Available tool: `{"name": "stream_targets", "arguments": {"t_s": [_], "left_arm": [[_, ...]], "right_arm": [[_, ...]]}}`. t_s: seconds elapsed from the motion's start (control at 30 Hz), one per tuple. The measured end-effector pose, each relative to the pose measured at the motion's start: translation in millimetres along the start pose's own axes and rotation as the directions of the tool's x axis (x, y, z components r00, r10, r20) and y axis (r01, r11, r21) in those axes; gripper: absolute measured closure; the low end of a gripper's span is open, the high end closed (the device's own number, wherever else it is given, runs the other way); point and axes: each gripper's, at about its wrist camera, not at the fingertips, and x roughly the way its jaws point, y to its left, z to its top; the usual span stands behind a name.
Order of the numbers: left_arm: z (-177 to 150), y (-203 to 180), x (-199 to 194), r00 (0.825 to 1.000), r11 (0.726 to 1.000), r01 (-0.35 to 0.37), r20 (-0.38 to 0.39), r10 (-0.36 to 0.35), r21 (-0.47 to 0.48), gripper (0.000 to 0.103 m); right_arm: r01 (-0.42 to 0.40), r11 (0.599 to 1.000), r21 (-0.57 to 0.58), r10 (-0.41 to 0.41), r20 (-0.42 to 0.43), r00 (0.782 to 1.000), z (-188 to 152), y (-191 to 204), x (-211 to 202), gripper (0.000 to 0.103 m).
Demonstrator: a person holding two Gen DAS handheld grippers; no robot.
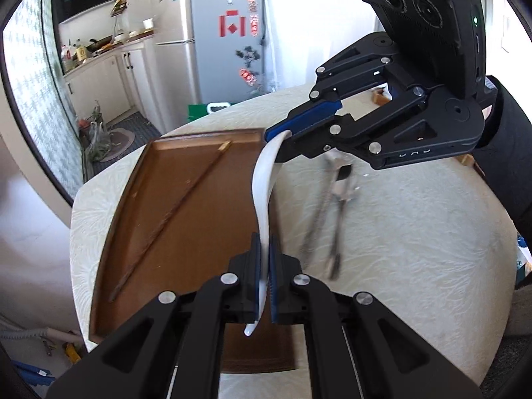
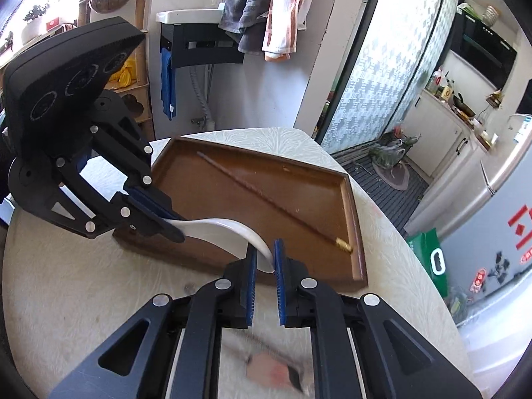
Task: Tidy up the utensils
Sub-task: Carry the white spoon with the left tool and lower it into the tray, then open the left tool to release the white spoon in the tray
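1. Blue pads of the left claw (image 1: 265,259) are clamping one end of the white spoon (image 1: 262,199), right up against the lens, with its tip poking out behind the pads.
2. Over on the far end, the right claw (image 1: 277,134) is pinching the spoon's other end, so both claws are closed on the same utensil, carrying it in the air over the near edge of the brown tray (image 1: 139,179).
3. Risk one: two grips on one stiff ceramic piece. If the hands are drifting apart or twisting against each other, the spoon could snap or pop out of a pad.
4. Risk two: from the right wrist view the right claw's pads look to be holding only the spoon's thin edge, a slim hold that could slip.
5. A single chopstick (image 1: 173,212) is lying diagonally across the tray floor; a dropped spoon could land on it and knock it askew.
6. More utensils, the tongs (image 1: 327,219) among them, are waiting blurred on the pale surface (image 1: 415,232) just beside the tray, close enough for a low swing to clip them.
7. If one claw lets go early, the spoon will be pivoting on the other grip and could swing into the tray rim.
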Motion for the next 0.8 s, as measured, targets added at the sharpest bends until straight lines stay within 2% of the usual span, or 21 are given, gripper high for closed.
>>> {"name": "stream_targets", "arguments": {"t_s": [0.23, 0.37, 0.47, 0.5, 0.57, 0.7, 0.8], "left_arm": [[-13.0, 44.0, 24.1, 0.999, 0.997, 0.012, -0.039, -0.015, -0.073, 0.098], [-17.4, 50.8, 30.9, 0.999, 0.997, 0.029, -0.042, -0.033, -0.075, 0.097], [-17.9, 52.9, 31.5, 0.999, 0.997, 0.017, -0.032, -0.02, -0.074, 0.096], [-17.5, 53.9, 31.8, 1.0, 0.997, 0.004, -0.026, -0.006, -0.072, 0.093], [-18.5, 53.9, 30.0, 1.0, 0.997, -0.015, -0.011, 0.014, -0.074, 0.069], [-15.8, 53.6, 19.4, 0.999, 0.996, -0.026, 0.019, 0.027, -0.082, 0.054], [-12.1, 50.5, 6.4, 0.999, 0.996, -0.024, 0.038, 0.028, -0.085, 0.049]], "right_arm": [[-0.014, 1.0, 0.005, 0.015, -0.08, 0.997, 15.9, -3.9, 51.6, 0.095], [-0.034, 0.999, 0.004, 0.034, -0.116, 0.993, 13.7, -4.6, 63.8, 0.095], [-0.03, 0.999, 0.017, 0.032, -0.126, 0.991, 11.7, -6.4, 68.6, 0.095], [-0.024, 0.999, 0.022, 0.026, -0.125, 0.992, 10.9, -6.0, 69.8, 0.095], [-0.017, 0.999, 0.029, 0.021, -0.126, 0.992, 10.8, -6.7, 70.9, 0.094], [0.003, 0.999, 0.033, 0.001, -0.116, 0.993, 10.3, -7.6, 65.4, 0.087], [0.027, 0.998, 0.051, -0.022, -0.088, 0.996, 7.8, -11.1, 50.4, 0.07]]}}
